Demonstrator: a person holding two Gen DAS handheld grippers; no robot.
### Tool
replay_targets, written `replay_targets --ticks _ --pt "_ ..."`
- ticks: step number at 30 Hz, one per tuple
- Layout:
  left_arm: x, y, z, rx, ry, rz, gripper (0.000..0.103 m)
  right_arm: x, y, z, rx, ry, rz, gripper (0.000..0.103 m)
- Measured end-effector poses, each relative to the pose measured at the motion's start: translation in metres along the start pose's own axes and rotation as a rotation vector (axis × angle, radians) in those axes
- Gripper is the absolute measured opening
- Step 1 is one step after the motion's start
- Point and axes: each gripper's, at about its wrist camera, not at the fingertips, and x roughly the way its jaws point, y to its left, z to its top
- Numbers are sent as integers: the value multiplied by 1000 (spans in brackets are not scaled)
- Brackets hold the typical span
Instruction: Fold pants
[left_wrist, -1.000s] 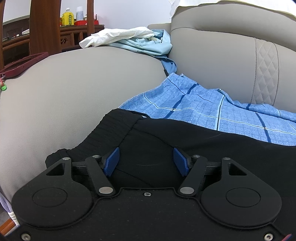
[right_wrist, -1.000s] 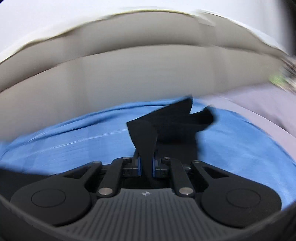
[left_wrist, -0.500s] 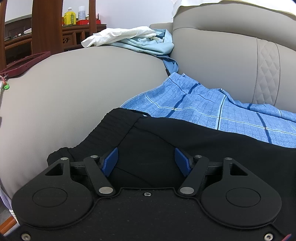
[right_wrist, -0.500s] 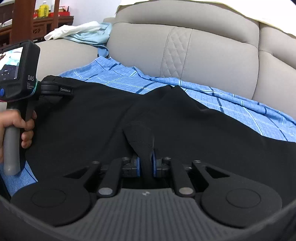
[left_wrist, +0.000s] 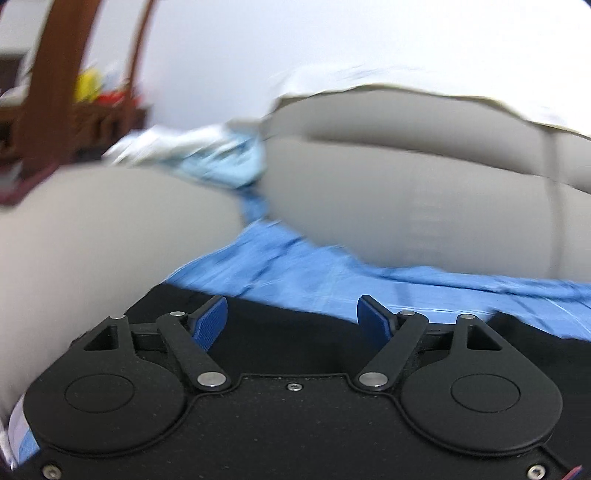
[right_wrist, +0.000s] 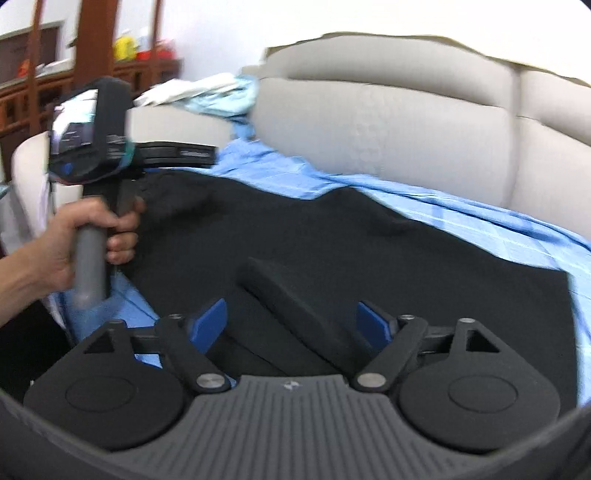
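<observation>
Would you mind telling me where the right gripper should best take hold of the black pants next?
Probably the raised fold of the pants between the right gripper's opening jaws, approached from the near edge: it stands proud of the flat cloth, so the pads can close on either side.

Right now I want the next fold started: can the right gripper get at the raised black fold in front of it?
Probably yes: the right gripper is opening, with the pants fold between its pads, unpinched, and nothing in the way.

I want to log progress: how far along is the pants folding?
Done: black pants lie spread, seemingly folded once, on the blue cloth. In hand: both right gripper and left gripper jaws are opening, gripping nothing. Left: further folds, starting with the raised flap.
</observation>
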Motion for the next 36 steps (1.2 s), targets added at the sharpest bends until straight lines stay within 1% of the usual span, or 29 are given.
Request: replay_targets --ticks 1,4,8,10,11,13,14,15,17,19,20,22,24,28,33,36 --pt "-10 -11 -3 37 -9 -44 76 -6 -6 -4 18 -3 -42 88" --pt "-38 -45 -15 153 -3 -184 76 -25 -30 -21 105 -12 -178 88" --pt "-69 -90 -41 330 -9 -314 76 -44 -60 -43 233 -26 -356 88" --pt "-74 -104 -54 379 21 -355 75 -50 -72 -52 274 -31 -426 88" --pt "-74 -109 -60 391 52 -371 73 -52 -76 -56 288 -32 -450 88" --pt "-70 -115 -68 390 123 -378 70 -55 -87 -63 313 -24 -493 88" --pt "-67 -116 -71 378 165 -373 67 -54 -90 -66 320 -15 -510 88" --pt "-61 -115 -73 356 210 -368 66 -51 -94 -68 323 0 -526 88" --pt "-56 -107 -74 299 230 -376 66 -45 -102 -74 325 32 -548 88" --pt "-53 -104 -71 288 246 -380 66 -40 -109 -81 338 59 -548 88" --pt "-52 -104 -71 283 248 -380 67 -39 -111 -83 357 41 -542 88" --pt "-53 -102 -73 287 243 -378 67 -41 -116 -87 398 35 -533 89" --pt "-53 -103 -74 301 232 -376 67 -39 -115 -86 392 41 -540 89" --pt "-58 -104 -75 297 232 -380 67 -41 -109 -77 349 37 -538 89" --pt "-59 -93 -66 257 219 -376 66 -45 -99 -55 298 -19 -515 89" --pt "-59 -78 -55 210 193 -359 71 -39 -89 -37 269 -61 -476 89"
